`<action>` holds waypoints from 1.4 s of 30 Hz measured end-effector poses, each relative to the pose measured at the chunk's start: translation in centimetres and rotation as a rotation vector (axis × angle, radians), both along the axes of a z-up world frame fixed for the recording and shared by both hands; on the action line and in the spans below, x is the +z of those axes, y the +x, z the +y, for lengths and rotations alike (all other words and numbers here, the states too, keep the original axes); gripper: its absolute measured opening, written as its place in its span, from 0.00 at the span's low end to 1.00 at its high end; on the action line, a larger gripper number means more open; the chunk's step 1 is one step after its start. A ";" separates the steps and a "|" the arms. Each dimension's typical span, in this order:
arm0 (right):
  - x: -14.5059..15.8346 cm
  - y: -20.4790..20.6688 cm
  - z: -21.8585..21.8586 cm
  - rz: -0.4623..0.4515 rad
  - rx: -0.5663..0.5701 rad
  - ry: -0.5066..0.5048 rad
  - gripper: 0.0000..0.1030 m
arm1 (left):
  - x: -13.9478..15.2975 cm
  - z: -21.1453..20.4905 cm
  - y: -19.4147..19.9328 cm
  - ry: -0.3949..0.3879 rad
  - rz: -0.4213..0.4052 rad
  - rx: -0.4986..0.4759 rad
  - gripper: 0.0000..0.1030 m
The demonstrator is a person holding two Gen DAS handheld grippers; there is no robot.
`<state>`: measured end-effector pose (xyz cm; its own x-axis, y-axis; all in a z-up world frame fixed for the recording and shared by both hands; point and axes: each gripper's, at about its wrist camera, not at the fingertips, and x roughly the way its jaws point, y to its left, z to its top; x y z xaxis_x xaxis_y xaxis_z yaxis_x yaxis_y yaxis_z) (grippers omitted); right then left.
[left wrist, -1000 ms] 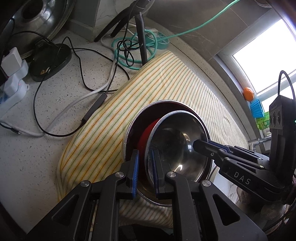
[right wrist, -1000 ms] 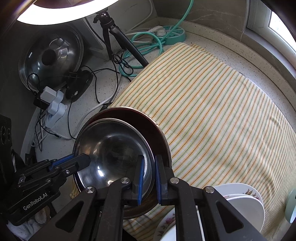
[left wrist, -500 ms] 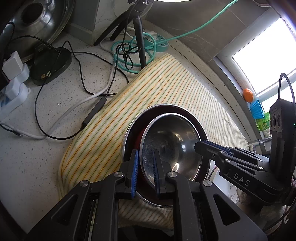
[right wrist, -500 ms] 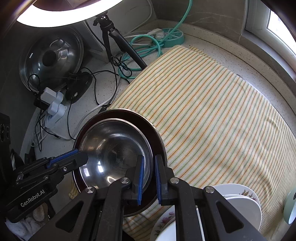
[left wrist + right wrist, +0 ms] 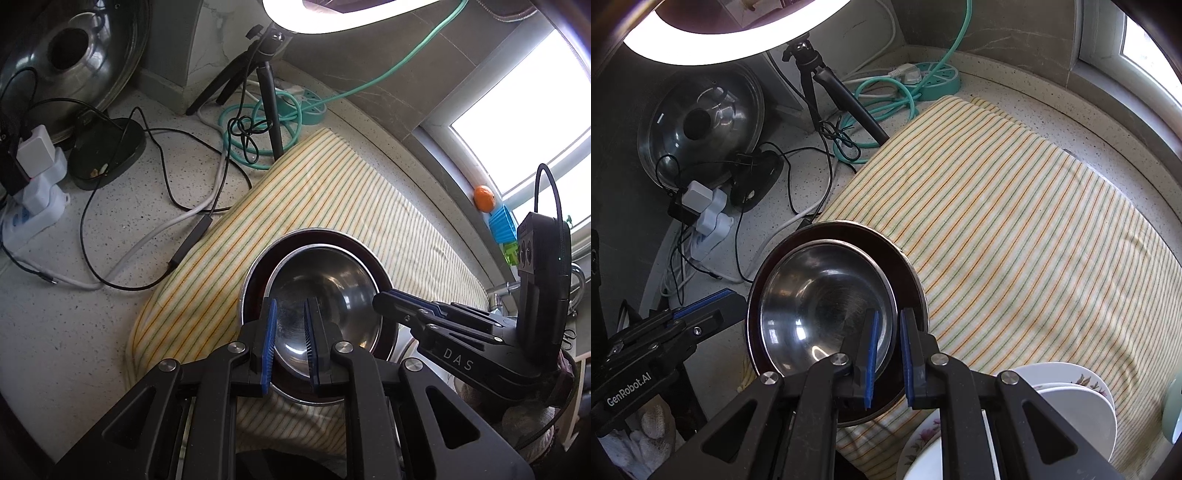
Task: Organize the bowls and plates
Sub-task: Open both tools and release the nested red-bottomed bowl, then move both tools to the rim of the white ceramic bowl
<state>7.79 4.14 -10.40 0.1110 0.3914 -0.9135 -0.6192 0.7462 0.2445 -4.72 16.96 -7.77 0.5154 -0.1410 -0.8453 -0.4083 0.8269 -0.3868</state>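
A shiny steel bowl (image 5: 332,288) (image 5: 820,295) sits nested inside a larger steel-rimmed bowl with a dark red inside (image 5: 255,288) (image 5: 908,273), on a striped cloth (image 5: 314,192) (image 5: 1015,221). My left gripper (image 5: 290,336) is shut on the near rim of the steel bowl. My right gripper (image 5: 889,350) is shut on the opposite rim. Each gripper shows in the other's view, the right gripper (image 5: 384,299) at the bowl's right edge, the left gripper (image 5: 731,299) at its left edge. White flowered plates (image 5: 1071,398) are stacked at the cloth's near right corner.
On the speckled counter left of the cloth lie tangled cables (image 5: 166,206), white plugs (image 5: 33,184) and a black puck (image 5: 107,151). A tripod (image 5: 266,92) with a ring light, a pot lid (image 5: 701,122) and a teal power strip (image 5: 934,77) stand at the back. A window sill runs along the right.
The steel bowl was tilted up inside the larger bowl, showing the red lining; now it lies level and centred in it. Both grippers kept their hold on its rim.
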 end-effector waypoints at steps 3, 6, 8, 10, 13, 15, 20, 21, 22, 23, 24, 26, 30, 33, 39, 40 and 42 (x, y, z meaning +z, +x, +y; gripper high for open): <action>0.5 -0.1 -0.6 -0.006 -0.010 0.019 0.12 | 0.5 -0.6 0.1 0.006 -0.016 -0.012 0.12; 1.1 -0.1 -1.6 -0.013 -0.032 0.046 0.12 | 0.9 -1.3 0.4 0.005 -0.028 -0.030 0.12; 1.6 0.0 -2.5 -0.021 -0.049 0.065 0.14 | 1.1 -1.9 0.8 0.011 -0.036 -0.042 0.12; 2.1 -0.1 -3.6 -0.030 -0.063 0.083 0.15 | 1.3 -2.6 1.2 0.019 -0.041 -0.058 0.12; 2.8 -0.3 -5.6 -0.051 -0.092 0.099 0.17 | 1.3 -3.8 1.9 0.005 -0.045 -0.082 0.12; 3.1 -0.3 -7.2 -0.061 -0.117 0.111 0.18 | 1.5 -4.8 2.4 0.004 -0.048 -0.103 0.12; 3.5 -0.2 -11.9 -0.089 -0.208 0.128 0.19 | 1.8 -7.7 3.7 -0.006 -0.055 -0.163 0.12; 3.6 -0.2 -13.0 -0.091 -0.227 0.131 0.19 | 1.8 -8.3 3.9 -0.008 -0.056 -0.175 0.12; 3.5 -0.3 -14.0 -0.093 -0.245 0.134 0.19 | 1.8 -8.9 4.2 -0.009 -0.057 -0.187 0.12; 3.5 -0.3 -15.0 -0.096 -0.264 0.135 0.19 | 1.9 -9.6 4.4 -0.011 -0.057 -0.199 0.12; 3.6 -0.4 -16.0 -0.102 -0.282 0.135 0.19 | 1.9 -10.2 4.7 -0.014 -0.058 -0.210 0.12; 3.7 -0.6 -17.9 -0.121 -0.313 0.132 0.19 | 2.1 -11.4 5.3 -0.021 -0.060 -0.235 0.12; 4.1 -0.8 -21.8 -0.157 -0.382 0.119 0.19 | 2.3 -14.2 6.4 -0.026 -0.065 -0.287 0.12; 4.3 -0.8 -24.8 -0.154 -0.442 0.135 0.19 | 2.6 -16.3 7.1 -0.030 -0.070 -0.320 0.12; 4.5 -0.8 -30.6 -0.178 -0.542 0.121 0.19 | 2.7 -20.3 8.6 -0.044 -0.075 -0.385 0.12; 4.4 -0.7 -31.4 -0.180 -0.555 0.115 0.19 | 2.7 -21.0 8.8 -0.047 -0.074 -0.396 0.12; 4.1 -0.5 -33.2 -0.180 -0.586 0.104 0.19 | 2.5 -22.4 9.3 -0.047 -0.073 -0.416 0.12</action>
